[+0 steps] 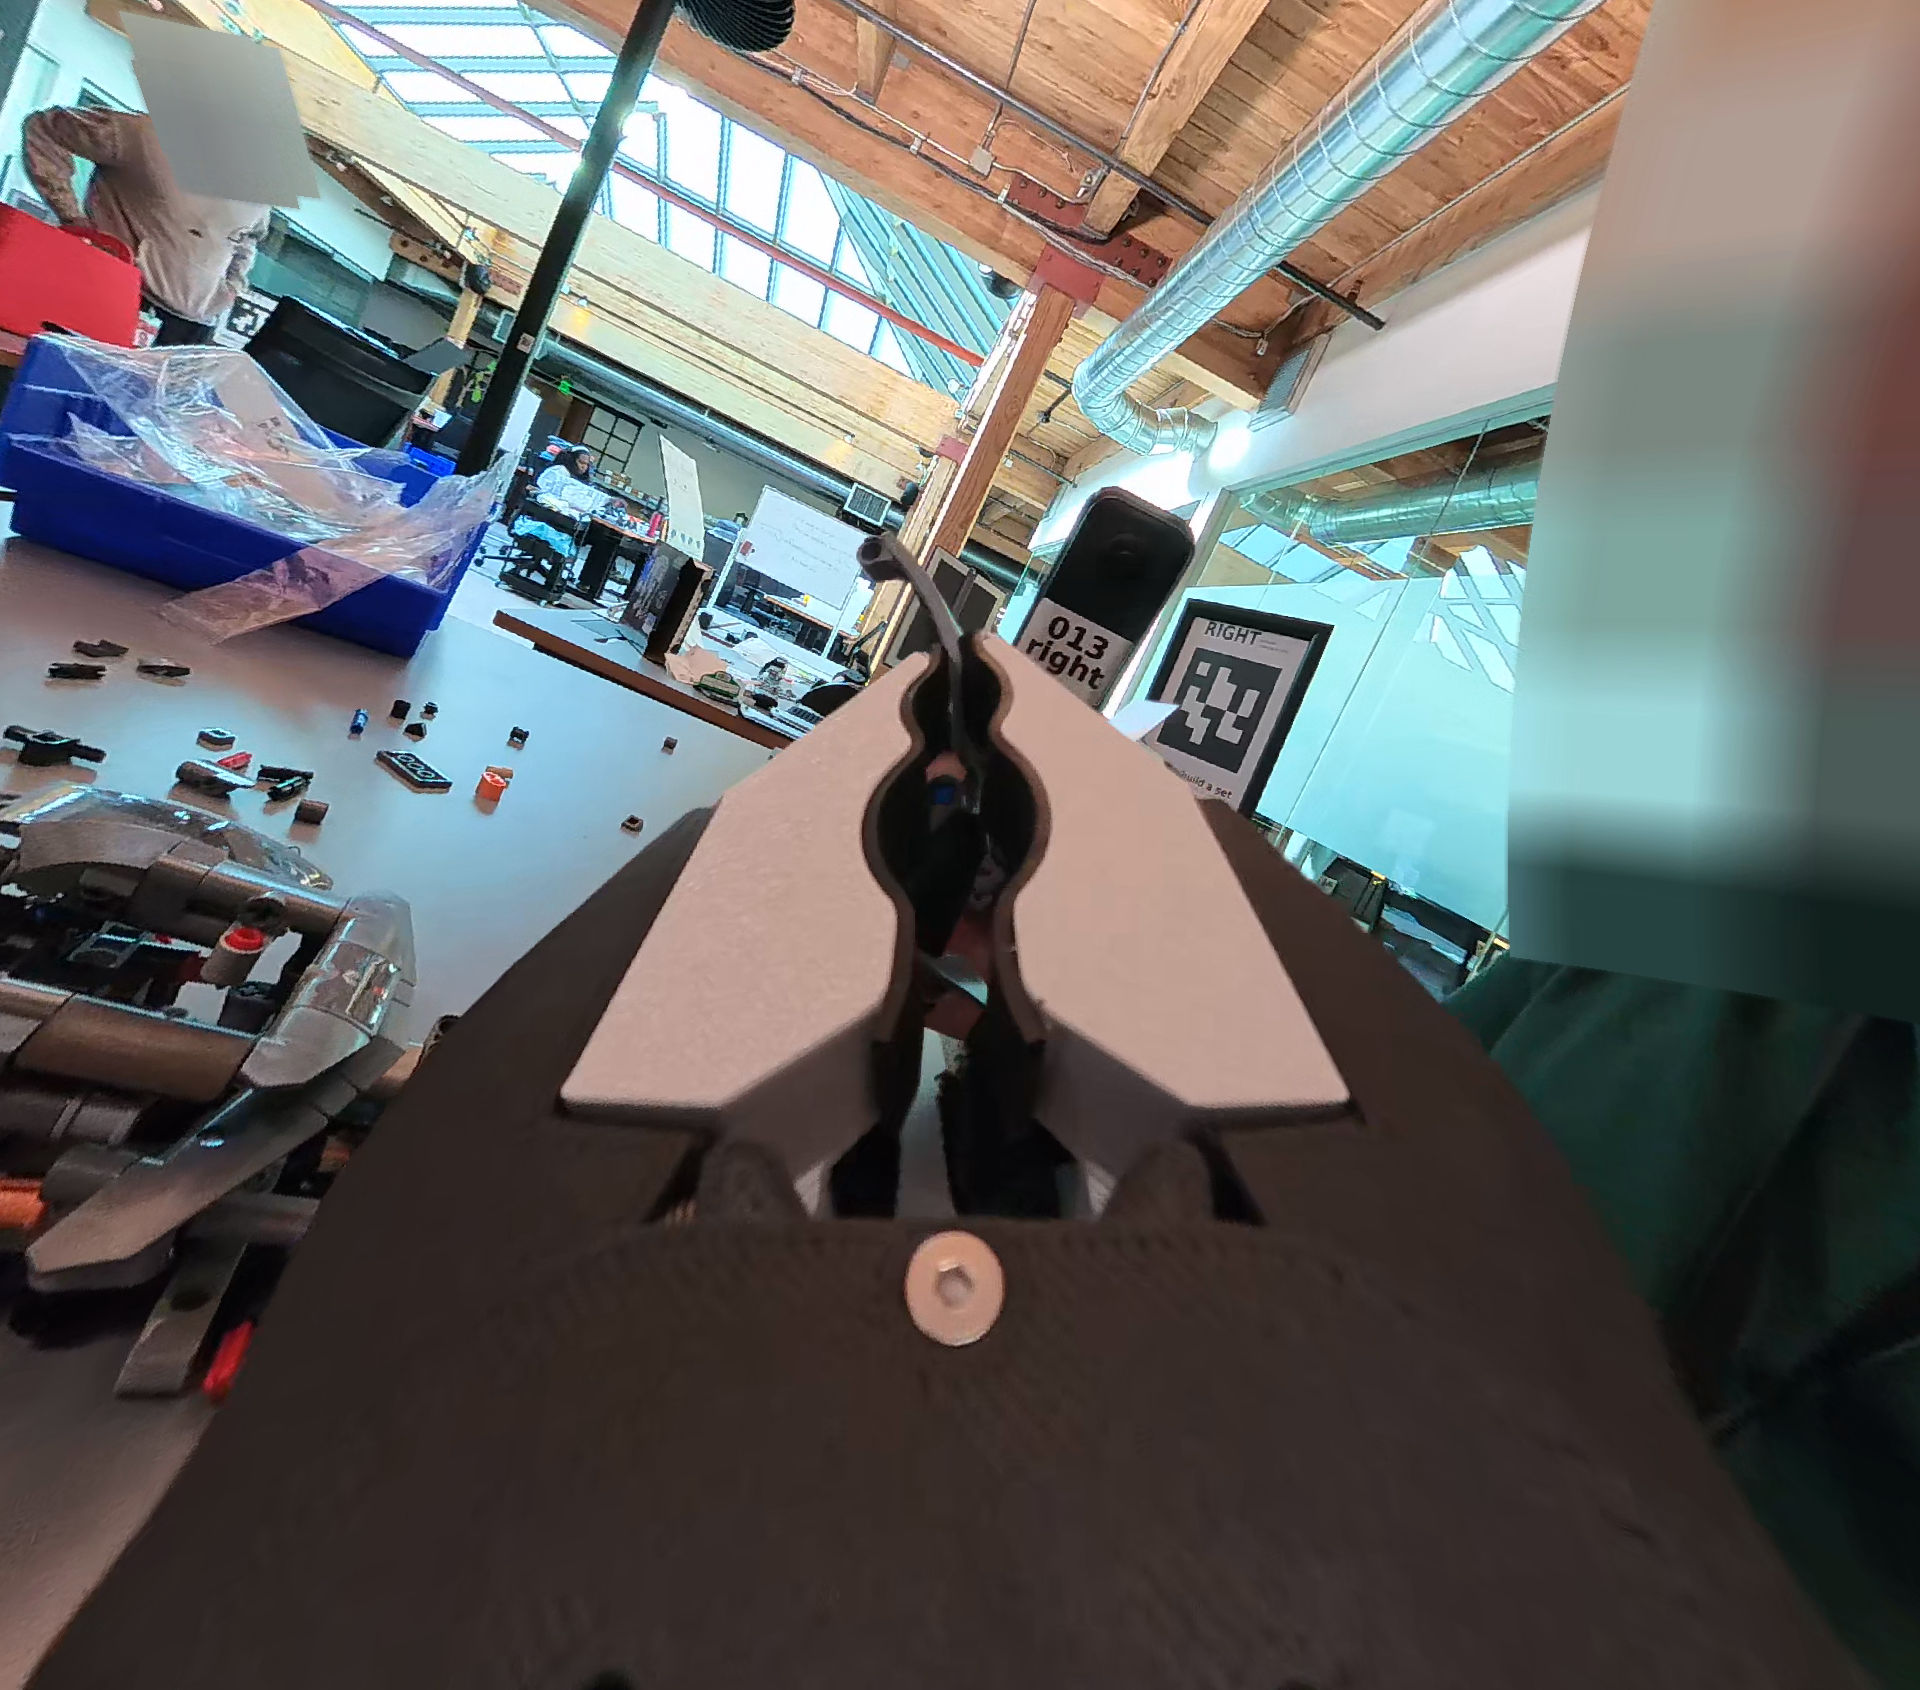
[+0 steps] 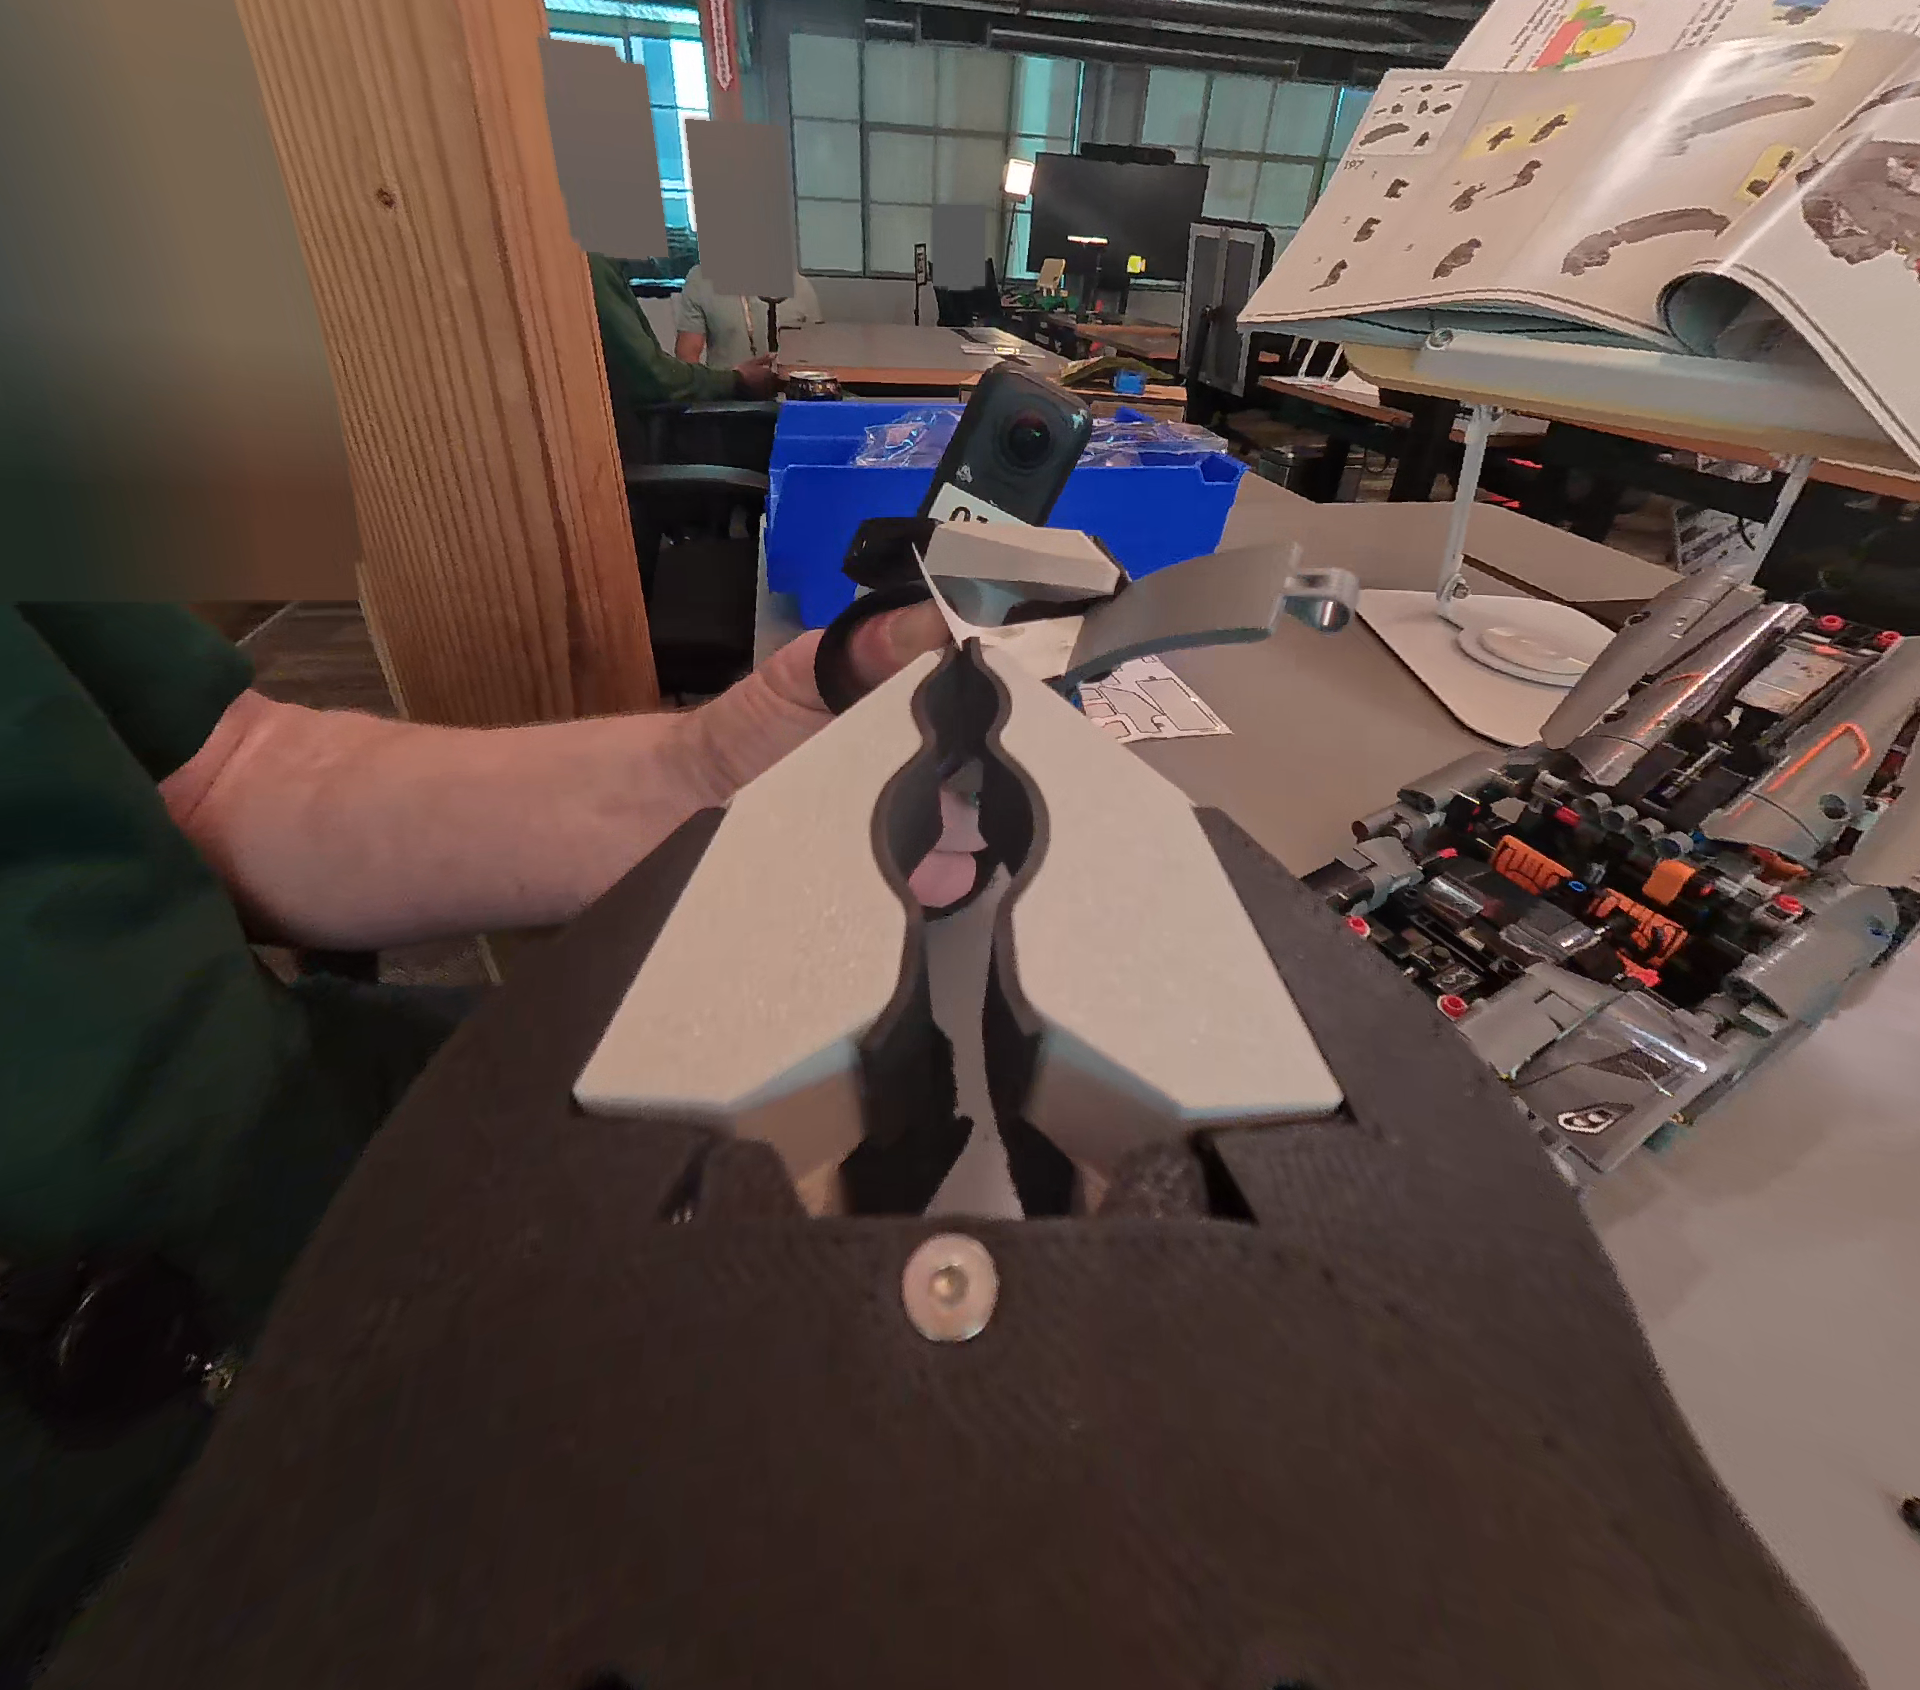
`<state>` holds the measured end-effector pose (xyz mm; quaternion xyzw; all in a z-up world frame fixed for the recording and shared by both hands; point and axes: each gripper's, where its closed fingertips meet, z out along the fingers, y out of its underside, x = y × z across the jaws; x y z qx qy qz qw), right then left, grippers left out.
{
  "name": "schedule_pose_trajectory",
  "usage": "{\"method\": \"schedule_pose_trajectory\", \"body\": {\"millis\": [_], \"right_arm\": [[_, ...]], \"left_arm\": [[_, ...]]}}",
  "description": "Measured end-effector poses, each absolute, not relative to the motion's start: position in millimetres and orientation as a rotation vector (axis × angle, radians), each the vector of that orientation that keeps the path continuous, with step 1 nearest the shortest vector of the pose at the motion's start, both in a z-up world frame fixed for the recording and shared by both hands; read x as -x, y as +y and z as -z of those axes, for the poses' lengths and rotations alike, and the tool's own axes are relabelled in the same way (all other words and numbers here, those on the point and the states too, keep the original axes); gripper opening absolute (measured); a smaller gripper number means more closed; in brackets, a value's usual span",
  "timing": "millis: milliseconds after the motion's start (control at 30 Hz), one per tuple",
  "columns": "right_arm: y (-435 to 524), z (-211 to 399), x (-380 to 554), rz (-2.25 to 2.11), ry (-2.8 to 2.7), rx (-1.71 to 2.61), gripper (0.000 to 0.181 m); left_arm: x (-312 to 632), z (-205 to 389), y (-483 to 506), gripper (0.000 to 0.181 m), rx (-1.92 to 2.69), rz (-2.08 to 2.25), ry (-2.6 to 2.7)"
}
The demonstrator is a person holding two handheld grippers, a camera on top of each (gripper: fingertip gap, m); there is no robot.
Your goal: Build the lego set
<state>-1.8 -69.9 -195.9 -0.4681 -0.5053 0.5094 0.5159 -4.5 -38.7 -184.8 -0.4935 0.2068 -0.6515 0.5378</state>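
Your left gripper (image 1: 951,674) is clamped on a curved grey panel (image 2: 1195,601); your right gripper (image 2: 961,664) pinches a white sticker (image 2: 940,596) beside it. You seem to be stickering: align carefully first. Farther off, the half-built car (image 2: 1662,861) waits on the table (image 2: 1766,1277).

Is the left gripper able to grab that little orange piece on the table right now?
Probably not yet. The left gripper is shut on a curved grey panel piece and raised off the table. The orange piece lies in the open, nothing covering it, so freeing the gripper first should work.
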Motion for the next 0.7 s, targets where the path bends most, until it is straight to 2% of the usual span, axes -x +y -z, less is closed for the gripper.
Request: {"method": "schedule_pose_trajectory", "body": {"millis": [700], "right_arm": [[-81,208,-10,-1.119,-1.222,1.143,0.0]], "left_arm": [[-14,197,-33,0.0,1.299,1.493,0.509]]}}
